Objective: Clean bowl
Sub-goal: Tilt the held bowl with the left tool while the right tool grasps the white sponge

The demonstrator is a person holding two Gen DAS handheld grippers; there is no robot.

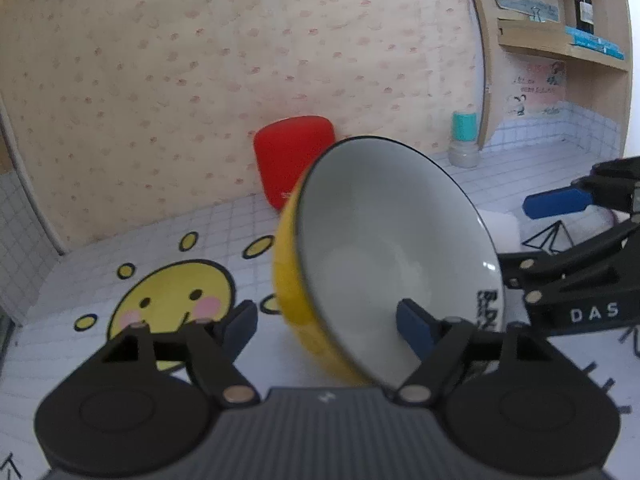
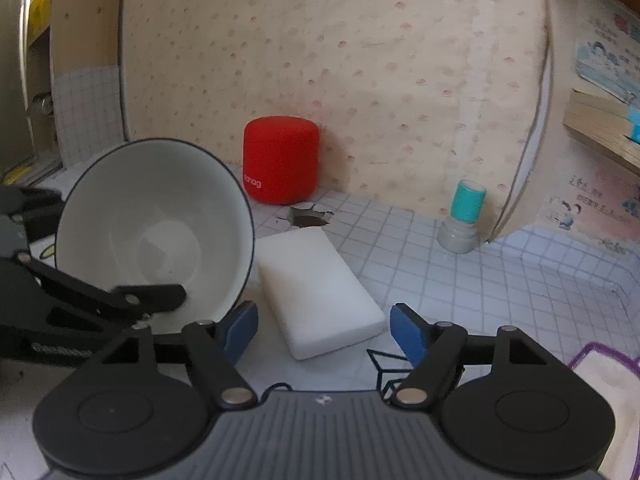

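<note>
Bowl (image 1: 384, 248) first: it is yellow outside and white inside, with a thin dark rim. It is tipped on its side, so its open mouth faces the right gripper (image 2: 324, 330). In the left wrist view it fills the middle, from about 12 o'clock down to 6 o'clock.

The left gripper (image 1: 326, 326) holds the bowl by its rim. One blue finger (image 1: 416, 330) is inside the white part, and the other finger sits outside the yellow wall at 8 o'clock. The fingers are closed on the bowl's wall.

In the right wrist view the bowl (image 2: 154, 232) is at 9 o'clock, with the left gripper's black arm reaching into it. The right gripper's fingers are spread wide apart and hold nothing. A white sponge (image 2: 320, 292) lies flat on the surface (image 2: 500, 300) just ahead, between the two fingers and near the bowl. I cannot tell if the sponge touches the bowl.

A red can (image 2: 282, 160) stands at 12 o'clock by the wall, behind the bowl. A small bottle (image 2: 462, 216) with a teal cap stands at 2 o'clock. The surface has a grid of small squares, and a sun drawing (image 1: 172, 300) with a smiling face shows at 8 o'clock in the left view.
</note>
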